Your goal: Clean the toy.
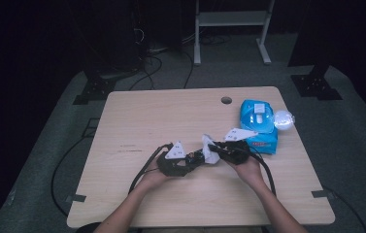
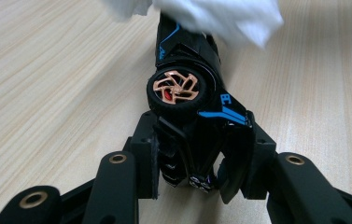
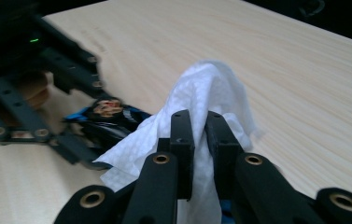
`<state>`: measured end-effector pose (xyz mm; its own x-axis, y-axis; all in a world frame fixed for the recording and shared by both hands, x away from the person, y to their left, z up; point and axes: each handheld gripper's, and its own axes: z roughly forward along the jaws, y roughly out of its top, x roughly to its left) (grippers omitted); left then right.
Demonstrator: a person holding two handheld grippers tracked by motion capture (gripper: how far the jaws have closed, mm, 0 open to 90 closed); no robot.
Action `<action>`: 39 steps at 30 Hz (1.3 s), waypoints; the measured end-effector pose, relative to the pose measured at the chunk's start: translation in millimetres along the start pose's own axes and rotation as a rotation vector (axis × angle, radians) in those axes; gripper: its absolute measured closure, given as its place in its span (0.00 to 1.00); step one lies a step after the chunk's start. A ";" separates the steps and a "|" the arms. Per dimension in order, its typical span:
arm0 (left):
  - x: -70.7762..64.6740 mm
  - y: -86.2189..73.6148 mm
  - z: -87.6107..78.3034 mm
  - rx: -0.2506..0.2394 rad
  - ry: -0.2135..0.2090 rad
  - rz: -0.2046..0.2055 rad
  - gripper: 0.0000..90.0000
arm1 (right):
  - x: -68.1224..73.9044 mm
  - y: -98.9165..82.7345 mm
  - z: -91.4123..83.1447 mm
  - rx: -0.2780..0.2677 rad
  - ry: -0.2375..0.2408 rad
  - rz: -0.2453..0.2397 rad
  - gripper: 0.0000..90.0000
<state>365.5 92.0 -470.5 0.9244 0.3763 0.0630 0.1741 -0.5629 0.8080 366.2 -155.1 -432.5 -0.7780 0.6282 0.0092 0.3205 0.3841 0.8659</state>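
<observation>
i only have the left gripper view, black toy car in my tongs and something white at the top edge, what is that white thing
Observer: A white wipe, pinched between the right tongs, which are shut on it.
Operator: is it touching the car
Observer: Yes, in the high view the wipe lies against the end of the toy car away from the left tongs.
Operator: where did the wipe come from
Observer: I can't say, but a blue wipes pack lies on the table just beyond the right hand.
</observation>
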 end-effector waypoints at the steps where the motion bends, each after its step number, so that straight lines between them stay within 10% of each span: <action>1: 0.1 -0.2 -0.3 0.000 0.000 0.000 0.64 | 2.6 1.4 1.8 0.009 -0.005 -0.016 0.91; 9: 1.4 -0.4 -0.9 0.003 -0.004 0.002 0.64 | -31.8 -9.4 -20.1 0.012 -0.114 0.064 0.91; 17: 2.1 -0.8 -0.9 0.003 -0.005 -0.005 0.64 | -21.7 -6.1 -12.9 -0.007 -0.043 0.055 0.91; 26: 3.1 -0.5 -1.1 0.006 -0.009 -0.002 0.64 | -37.1 -13.0 -24.5 0.003 -0.101 0.080 0.91; 39: 3.9 1.6 1.0 0.007 -0.013 0.004 0.64 | 4.7 10.0 13.7 0.033 0.048 0.001 0.91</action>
<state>369.7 91.8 -469.5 0.9293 0.3645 0.0587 0.1725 -0.5693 0.8038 373.2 -139.0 -430.6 -0.8022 0.5960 0.0347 0.3385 0.4062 0.8488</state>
